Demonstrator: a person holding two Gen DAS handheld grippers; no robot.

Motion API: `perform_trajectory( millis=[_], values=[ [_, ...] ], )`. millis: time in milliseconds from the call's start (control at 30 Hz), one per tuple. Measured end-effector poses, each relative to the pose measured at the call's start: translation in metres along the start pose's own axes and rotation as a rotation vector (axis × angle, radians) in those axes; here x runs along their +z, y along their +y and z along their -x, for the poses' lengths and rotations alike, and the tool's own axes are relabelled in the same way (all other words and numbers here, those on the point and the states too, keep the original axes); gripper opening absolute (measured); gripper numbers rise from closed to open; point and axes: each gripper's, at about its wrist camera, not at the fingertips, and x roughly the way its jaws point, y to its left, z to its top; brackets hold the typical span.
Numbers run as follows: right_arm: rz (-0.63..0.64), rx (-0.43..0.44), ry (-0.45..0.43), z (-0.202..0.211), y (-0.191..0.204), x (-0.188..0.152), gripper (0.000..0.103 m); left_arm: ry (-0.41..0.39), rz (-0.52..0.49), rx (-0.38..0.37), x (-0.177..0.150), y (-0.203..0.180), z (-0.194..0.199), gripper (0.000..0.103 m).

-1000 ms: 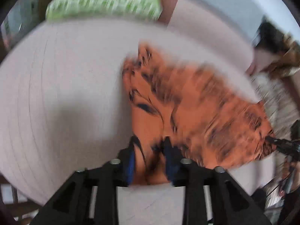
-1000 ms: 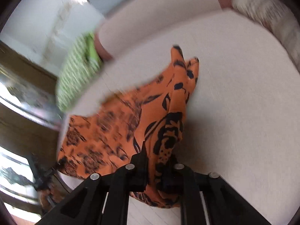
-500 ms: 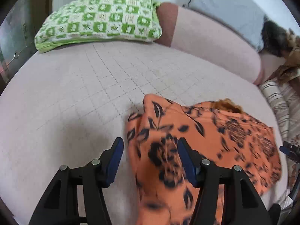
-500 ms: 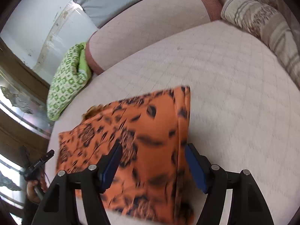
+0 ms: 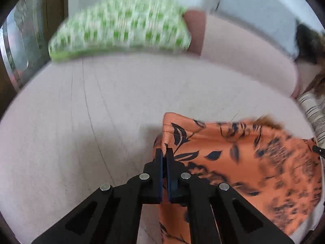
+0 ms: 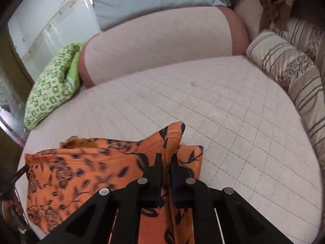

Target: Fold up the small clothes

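The garment (image 5: 243, 162), orange with a dark leaf print, is spread on the bed (image 5: 101, 122), its long axis running between the two claws. One end is pinched by the left claw (image 5: 164, 154), the other by the right claw (image 6: 167, 162) (both pressed together on cloth). Each corner is raised slightly. The bed beyond lies bare for the fold; no containers are seen.

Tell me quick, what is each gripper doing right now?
Left gripper: shut, pinching the left edge of the orange floral garment.
Right gripper: shut, pinching a raised fold at the garment's right edge.
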Motion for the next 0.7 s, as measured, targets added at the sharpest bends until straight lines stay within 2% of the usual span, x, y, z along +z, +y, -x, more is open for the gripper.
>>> perform_trajectory(
  millis=[33, 100, 133, 167, 200, 267, 367, 433, 467, 500, 567, 600, 633, 667, 700],
  values=[
    [-0.033, -0.021, 0.066, -0.017, -0.010, -0.002, 0.015, 0.018, 0.010, -0.003, -0.002, 0.002, -0.006, 0.005],
    [-0.109, -0.006, -0.011, -0.002, -0.025, -0.007, 0.026, -0.027, 0.027, 0.012, 0.001, 0.005, 0.008, 0.024],
    [-0.122, -0.018, -0.046, 0.010, -0.026, -0.008, 0.039, -0.045, 0.043, 0.003, 0.002, 0.008, 0.015, 0.045],
    [-0.126, -0.023, -0.080, 0.022, -0.027, -0.010, 0.048, -0.066, 0.051, 0.001, 0.002, 0.010, 0.024, 0.051],
    [-0.126, -0.028, -0.121, 0.041, -0.026, -0.013, 0.060, -0.089, 0.040, 0.009, 0.000, 0.010, 0.036, 0.051],
    [-0.102, 0.030, -0.154, 0.067, -0.018, -0.018, 0.060, -0.119, 0.018, 0.001, -0.006, 0.006, 0.058, 0.051],
    [-0.067, 0.183, -0.164, 0.106, -0.003, -0.037, 0.060, -0.143, -0.033, -0.045, -0.029, -0.011, 0.091, 0.051],
    [-0.069, 0.369, -0.114, 0.111, 0.009, -0.057, 0.071, -0.147, -0.069, -0.066, -0.052, -0.028, 0.104, 0.055],
    [-0.091, 0.435, -0.083, 0.105, 0.007, -0.067, 0.071, -0.133, -0.076, -0.076, -0.061, -0.035, 0.104, 0.061],
    [-0.119, 0.447, -0.053, 0.094, 0.001, -0.075, 0.071, -0.107, -0.078, -0.087, -0.074, -0.039, 0.101, 0.064],
    [-0.233, 0.411, 0.038, 0.057, -0.026, -0.091, 0.073, -0.054, -0.080, -0.066, -0.090, -0.043, 0.082, 0.065],
    [-0.337, 0.416, 0.060, 0.040, -0.046, -0.100, 0.068, -0.002, -0.101, -0.010, -0.098, -0.045, 0.065, 0.065],
    [-0.404, 0.462, 0.033, 0.039, -0.057, -0.105, 0.063, 0.014, -0.113, 0.025, -0.100, -0.045, 0.057, 0.068],
    [-0.441, 0.486, 0.007, 0.047, -0.061, -0.107, 0.063, -0.004, -0.106, 0.020, -0.100, -0.044, 0.059, 0.067],
    [-0.425, 0.481, -0.026, 0.064, -0.056, -0.106, 0.064, -0.008, -0.079, 0.007, -0.098, -0.042, 0.067, 0.067]
  ],
)
